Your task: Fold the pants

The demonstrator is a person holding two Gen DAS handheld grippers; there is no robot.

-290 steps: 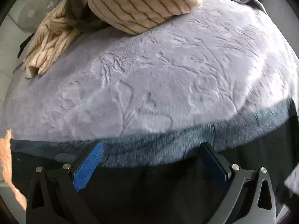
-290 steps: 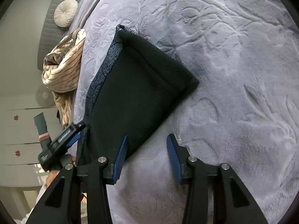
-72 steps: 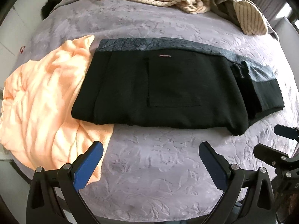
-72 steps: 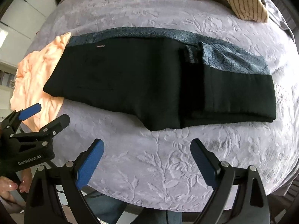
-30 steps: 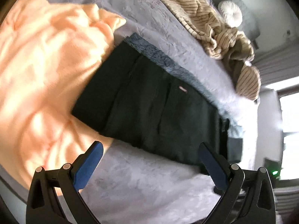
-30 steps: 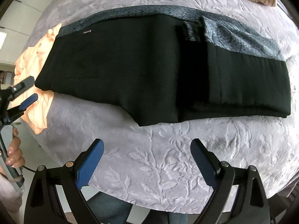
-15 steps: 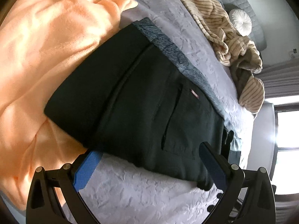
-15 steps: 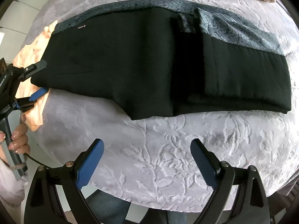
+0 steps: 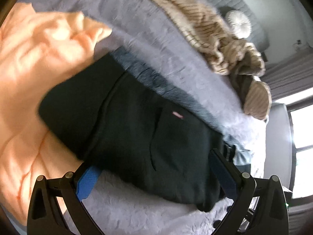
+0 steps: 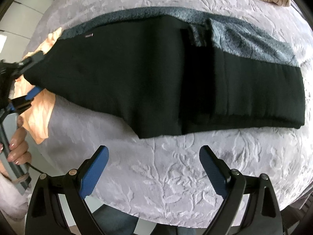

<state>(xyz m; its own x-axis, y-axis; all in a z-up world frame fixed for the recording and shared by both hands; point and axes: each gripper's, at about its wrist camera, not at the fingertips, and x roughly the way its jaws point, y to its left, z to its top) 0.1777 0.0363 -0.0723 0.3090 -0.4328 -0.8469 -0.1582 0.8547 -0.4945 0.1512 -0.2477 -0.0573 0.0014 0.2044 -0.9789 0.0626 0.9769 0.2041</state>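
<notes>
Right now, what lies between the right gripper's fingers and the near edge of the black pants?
Only bare embossed grey bedspread. The right wrist view shows nothing else between the open right gripper and the black pants.

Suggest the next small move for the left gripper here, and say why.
Probably close the left gripper on the near end of the black pants. Its jaws stand open astride that end, which overlaps the orange cloth, while the right gripper hangs open over bare bedspread.

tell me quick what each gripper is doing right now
Left gripper: open, jaws straddling the end of the black pants.
Right gripper: open, holding nothing.
</notes>
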